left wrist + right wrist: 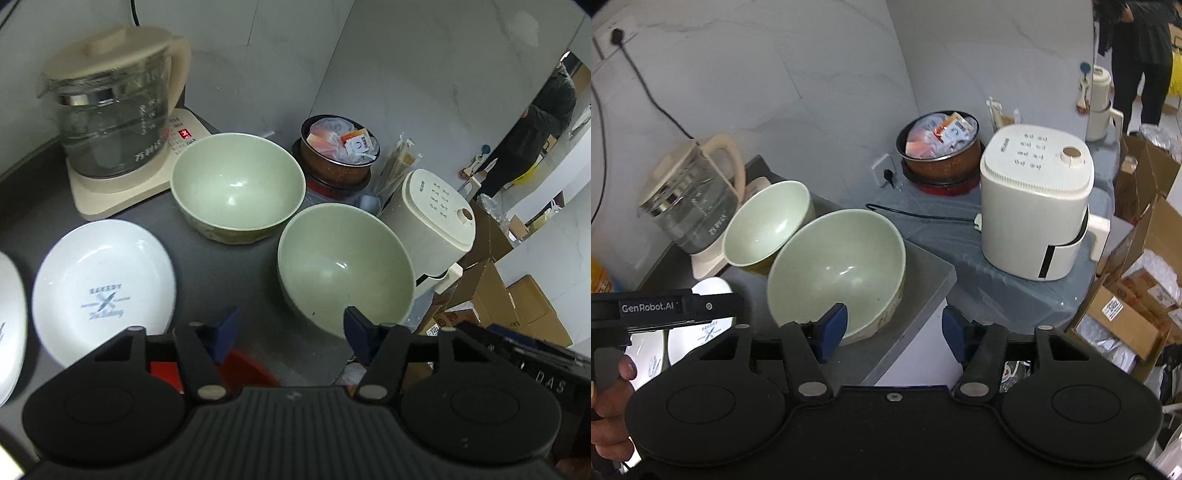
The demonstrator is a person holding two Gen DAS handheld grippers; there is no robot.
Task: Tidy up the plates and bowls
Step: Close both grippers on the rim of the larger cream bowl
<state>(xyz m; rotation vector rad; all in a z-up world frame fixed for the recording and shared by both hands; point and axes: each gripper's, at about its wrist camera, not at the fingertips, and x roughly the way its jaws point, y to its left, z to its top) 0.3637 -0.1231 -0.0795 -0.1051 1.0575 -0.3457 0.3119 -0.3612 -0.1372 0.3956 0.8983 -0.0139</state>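
- Two pale green bowls stand mouth-up on the dark grey bench (207, 266); being round, neither has a long axis. The far bowl (238, 186) sits level just in front of the glass kettle (110, 118). The near bowl (345, 267) sits at the bench's right edge, and in the right wrist view (838, 273) it looks tipped a little toward the camera, though the lens may cause that.
- The two bowls are close together, rims near or touching; I cannot tell which.
- A white plate (105, 288) printed "BAKERY" lies flat, face-up, at the near left of the bench. The edge of a second white plate (11, 325) shows just left of it.
- Left gripper (291, 332): jaws wide open, holding nothing. Its right blue pad overlaps the near bowl's rim in the view; contact cannot be told.
- Right gripper (894, 332): jaws wide open, empty. Its left blue pad lies over the near bowl's near rim; whether it touches is unclear.
- Both bowls are glossy inside, with a darker olive patterned outside; the near one shows small dark specks.
- Right of the bench, on a lower surface, stand a white appliance (1038, 206) and a brown pot (940, 147) full of packets.
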